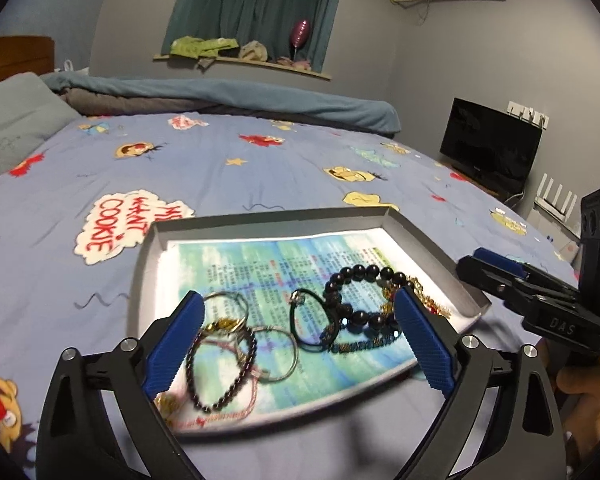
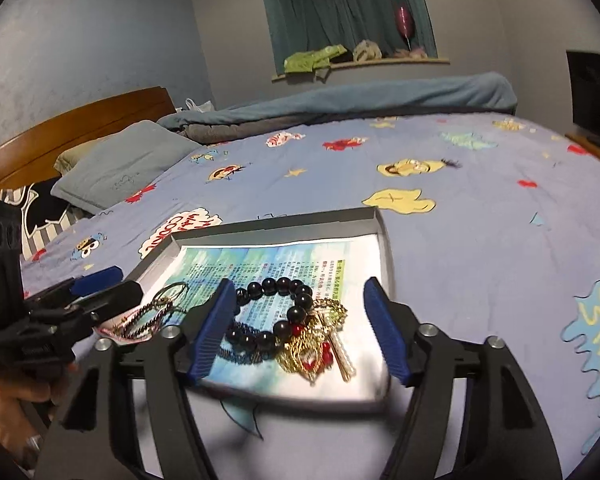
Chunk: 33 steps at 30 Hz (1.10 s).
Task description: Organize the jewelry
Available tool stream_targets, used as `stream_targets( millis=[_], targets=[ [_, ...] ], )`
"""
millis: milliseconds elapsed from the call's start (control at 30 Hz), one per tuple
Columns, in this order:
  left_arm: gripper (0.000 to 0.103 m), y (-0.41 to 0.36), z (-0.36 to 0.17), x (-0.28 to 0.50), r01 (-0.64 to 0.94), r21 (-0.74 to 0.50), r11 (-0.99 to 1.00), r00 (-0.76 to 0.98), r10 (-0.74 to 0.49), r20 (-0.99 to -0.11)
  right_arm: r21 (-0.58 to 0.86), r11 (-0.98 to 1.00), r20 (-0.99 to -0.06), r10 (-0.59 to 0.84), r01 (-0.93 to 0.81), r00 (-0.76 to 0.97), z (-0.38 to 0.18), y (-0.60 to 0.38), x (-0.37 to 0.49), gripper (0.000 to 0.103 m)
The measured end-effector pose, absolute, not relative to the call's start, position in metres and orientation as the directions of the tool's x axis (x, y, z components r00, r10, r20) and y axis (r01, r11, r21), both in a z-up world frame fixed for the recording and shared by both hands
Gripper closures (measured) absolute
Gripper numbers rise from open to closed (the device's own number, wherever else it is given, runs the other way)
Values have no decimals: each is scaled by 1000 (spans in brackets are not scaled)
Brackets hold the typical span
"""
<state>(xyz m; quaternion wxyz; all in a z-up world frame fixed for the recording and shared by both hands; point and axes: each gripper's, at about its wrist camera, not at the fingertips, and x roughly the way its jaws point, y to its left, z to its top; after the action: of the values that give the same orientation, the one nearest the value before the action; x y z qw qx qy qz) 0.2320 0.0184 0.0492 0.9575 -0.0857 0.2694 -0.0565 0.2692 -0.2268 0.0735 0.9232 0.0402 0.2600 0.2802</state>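
**A:** left wrist view first; left gripper (image 1: 298, 342) spread wide, nothing between its blue pads (image 1: 422, 338); it hangs low over the near edge of the tray (image 1: 276, 218); jaws straddle the near half of the pile.

**B:** what's in the tray?

**A:** paper liner (image 1: 260, 268); thin hoops (image 1: 274, 354) and a small-bead bracelet (image 1: 220, 372) at the tray's near-left corner; a black cord bracelet (image 1: 314, 322) mid-tray; the big black bead bracelet (image 1: 360, 296) right of that; gold chain (image 1: 430, 300) against the tray's right wall; all overlapping.

**B:** the other tool?

**A:** right gripper (image 1: 500, 266) comes in from beyond the tray's right wall; from this side I can't tell how wide it is.

**B:** right wrist view?

**A:** right gripper (image 2: 300, 330) clearly wide open, empty; it hovers over the tray's near-right part; big bead bracelet (image 2: 274, 310) and gold chain with red charms (image 2: 314, 344) sit between the jaws, untouched; left gripper (image 2: 96, 284) sits at the tray's left edge, hand (image 2: 18, 386) wrapped round its handle.

**B:** how to do the pick well?

**A:** my read: separate one piece at a time; pinch a single bead on the far arc of the bead bracelet, away from the chain; descend vertically, close slowly, lift straight; left can pin the liner if it drags; the hoops likely snag each other, so take those last.
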Motion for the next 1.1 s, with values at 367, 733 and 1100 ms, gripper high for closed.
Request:
stream_targets(
  millis=[367,733,1100],
  targets=[
    [6,17,42,186,21,-141,990,888,-83,-452,195,853,-431,518,-484,739,67,-242,235,15],
    [5,7,32,161,-47,-68,997,911,15,-412,153,862,-422,498,-482,757,55,-237,211,8],
    [5,12,28,158,-84,-89,993,910,40,-413,117,864,-411,490,-489,769,54,-232,201,7]
  ],
)
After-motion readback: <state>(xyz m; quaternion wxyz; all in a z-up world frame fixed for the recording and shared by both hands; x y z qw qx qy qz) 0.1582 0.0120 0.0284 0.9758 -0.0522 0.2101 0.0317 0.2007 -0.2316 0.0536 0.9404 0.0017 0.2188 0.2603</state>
